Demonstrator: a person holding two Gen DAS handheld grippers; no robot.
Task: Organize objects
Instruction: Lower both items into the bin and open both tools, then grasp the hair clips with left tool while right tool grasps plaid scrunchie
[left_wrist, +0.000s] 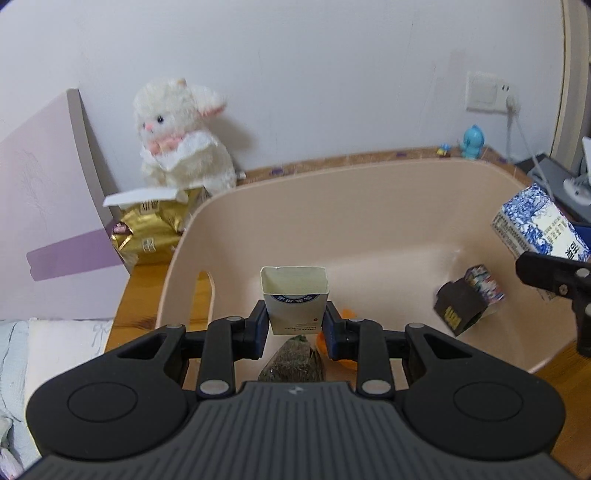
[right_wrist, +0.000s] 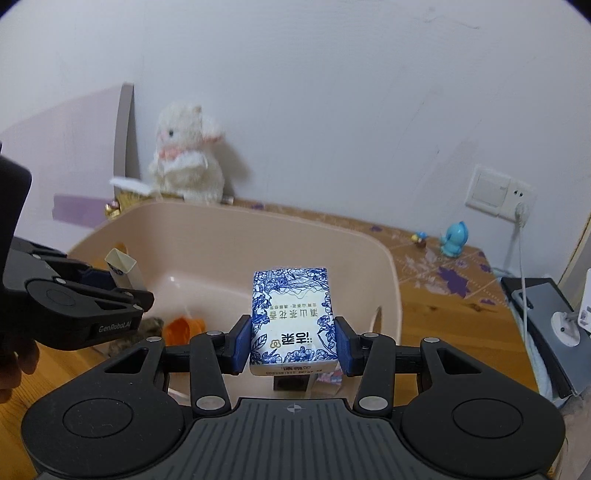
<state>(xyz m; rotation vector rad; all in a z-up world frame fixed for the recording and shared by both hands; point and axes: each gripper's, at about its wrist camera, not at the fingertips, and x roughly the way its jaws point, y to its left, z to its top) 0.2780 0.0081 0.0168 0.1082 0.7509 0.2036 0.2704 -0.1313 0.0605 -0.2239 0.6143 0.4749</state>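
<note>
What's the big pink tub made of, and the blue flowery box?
The tub looks like smooth matte plastic: one moulded piece with rounded walls. The blue flowery box, held in the right gripper, seems to be glossy printed cardboard, with sharp folded edges.

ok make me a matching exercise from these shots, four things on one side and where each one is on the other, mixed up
Things:
1. open-topped small box
2. blue-and-white patterned pack
3. white plush rabbit
4. dark box with a colourful end

Places:
A. lying inside the beige tub
B. clamped in the right gripper
C. against the wall behind the tub
D. clamped in the left gripper

Pairs: 1-D, 2-B, 3-C, 4-A
</note>
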